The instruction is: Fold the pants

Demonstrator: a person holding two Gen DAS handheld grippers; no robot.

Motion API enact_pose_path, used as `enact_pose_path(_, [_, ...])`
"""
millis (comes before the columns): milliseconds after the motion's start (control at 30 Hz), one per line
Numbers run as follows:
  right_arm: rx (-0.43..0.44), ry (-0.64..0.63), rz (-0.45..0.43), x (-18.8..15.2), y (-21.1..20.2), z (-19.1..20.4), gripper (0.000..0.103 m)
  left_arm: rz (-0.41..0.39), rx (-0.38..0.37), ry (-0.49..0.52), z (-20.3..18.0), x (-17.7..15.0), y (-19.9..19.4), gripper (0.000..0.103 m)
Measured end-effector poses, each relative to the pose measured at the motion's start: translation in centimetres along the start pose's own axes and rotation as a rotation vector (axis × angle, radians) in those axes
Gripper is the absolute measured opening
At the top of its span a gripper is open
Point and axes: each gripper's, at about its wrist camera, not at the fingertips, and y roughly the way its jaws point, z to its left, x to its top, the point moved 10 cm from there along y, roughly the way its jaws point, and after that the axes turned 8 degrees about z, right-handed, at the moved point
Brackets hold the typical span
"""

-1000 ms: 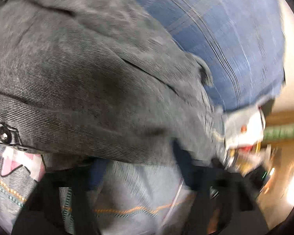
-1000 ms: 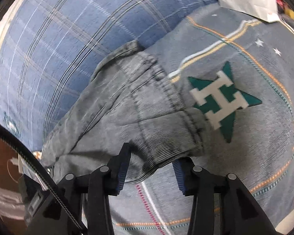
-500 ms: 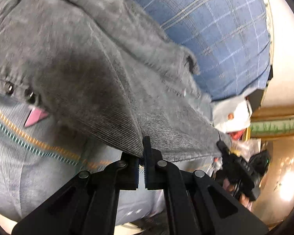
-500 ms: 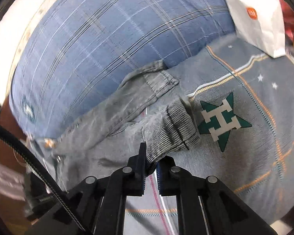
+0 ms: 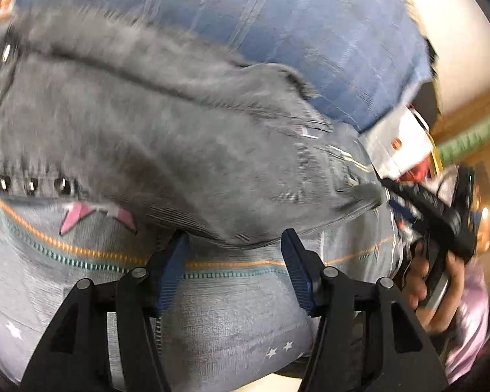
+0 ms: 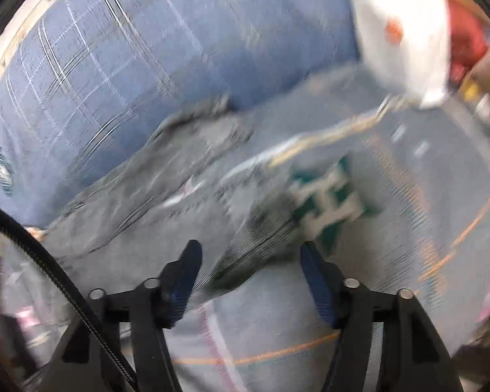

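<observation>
The pants (image 5: 166,137), grey corduroy, lie in a bunched heap on the grey bedspread (image 5: 228,320), w/ a blue plaid pillow (image 5: 310,26) just behind them. In my left view they fill most of the frame: a row of metal snaps (image 5: 32,184) along the left edge, a long fold ridge running across the top, and the near edge sagging down right btw my left gripper (image 5: 233,258) fingers. My left fingers are spread wide, blue pads on either side of that hanging edge, not pinching it; can't tell if the left pad brushes the cloth.

In the right view, very blurred, the pants (image 6: 186,176) stretch diag. from lower left up toward the pillow (image 6: 147,49). One dark crumpled bit of them sits btw the fingers of my right gripper (image 6: 250,274), which are also spread wide, gap on both sides of the cloth. A green star patch w/ a white H (image 6: 330,202) on the bedspread (image 6: 424,179) is just right of that bit.

Left view also shows my right gripper (image 5: 431,209) off at the pants' far right end, my right hand (image 5: 437,281) wrapped round its handle. A pink star patch (image 5: 73,217) peeks out under the pants. A white paper bag (image 6: 405,32) stands beyond the pillow's corner, sth red next to it.
</observation>
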Motion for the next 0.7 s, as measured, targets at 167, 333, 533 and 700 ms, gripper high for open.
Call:
enact_pose_path(167, [0.165, 0.006, -0.060, 1.1, -2.5, 1.8, 0.073, -0.059, 0.033, 0.047, -1.2, 2.4, -1.9, 0.057])
enact_pose_path(333, [0.402, 0.026, 0.098, 4.2, 1.5, 7.4, 0.074, -0.066, 0.053, 0.072, -1.3, 7.1, -2.5, 0.070])
enact_pose_path(533, [0.452, 0.143, 0.122, 10.3, 7.9, 10.8, 0.074, -0.083, 0.005, -0.112, 4.4, 9.7, -1.6, 0.070])
enact_pose_path(700, [0.445, 0.235, 0.179, 13.8, 15.3, 12.7, 0.074, -0.082, 0.026, -0.187, 7.6, 10.0, -1.4, 0.071])
